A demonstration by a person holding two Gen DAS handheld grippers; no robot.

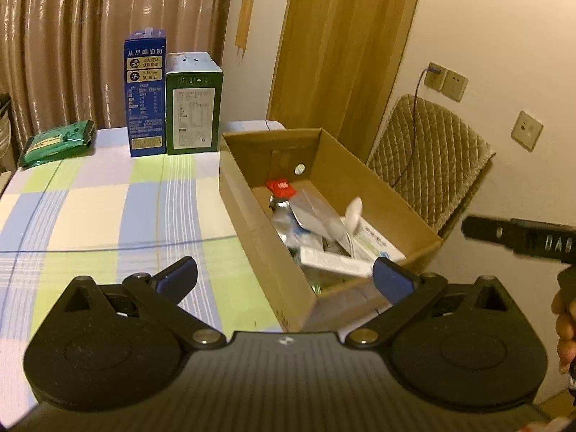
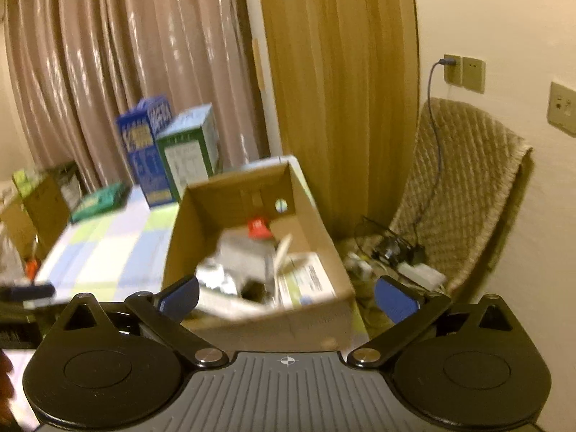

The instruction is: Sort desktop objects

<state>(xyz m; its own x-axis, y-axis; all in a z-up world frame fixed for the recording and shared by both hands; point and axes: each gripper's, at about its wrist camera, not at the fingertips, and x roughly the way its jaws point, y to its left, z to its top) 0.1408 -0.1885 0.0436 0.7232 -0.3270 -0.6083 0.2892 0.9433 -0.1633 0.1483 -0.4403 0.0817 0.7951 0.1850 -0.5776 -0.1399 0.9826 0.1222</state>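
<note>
Still left on the checked tabletop: green soft packet, light and crushable, best pinched across its flat middle; blue carton and green carton, stiff, taken by the sides; left tool and right tool both wide open, empty, near the cardboard box.

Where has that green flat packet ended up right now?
The flat green foil packet lies on the checked tablecloth at the table's far left corner in the left wrist view, near the curtain and left of the tall blue carton.
</note>
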